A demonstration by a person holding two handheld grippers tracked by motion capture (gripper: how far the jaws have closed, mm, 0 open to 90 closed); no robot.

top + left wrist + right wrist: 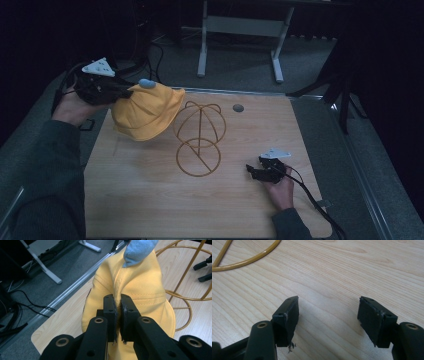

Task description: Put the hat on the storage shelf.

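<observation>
Left gripper (118, 305) is pinching the yellow hat (146, 111) up near the worktop's (150, 200) far left corner. The gold wire stand (198, 137) sits mid-table right beside it. Right gripper (328, 315) rests spread near the right edge.

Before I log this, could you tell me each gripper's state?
Left gripper: closed, pinching the yellow hat.
Right gripper: open, holding nothing, over the table.

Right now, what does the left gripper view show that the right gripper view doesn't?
Left gripper view alone: the left gripper shut on a fold of the yellow hat, with its blue tip and the floor past the table edge. Right gripper view alone: the right gripper, jaws open, nothing between them. Both: the wooden table and part of the gold wire stand.
</observation>
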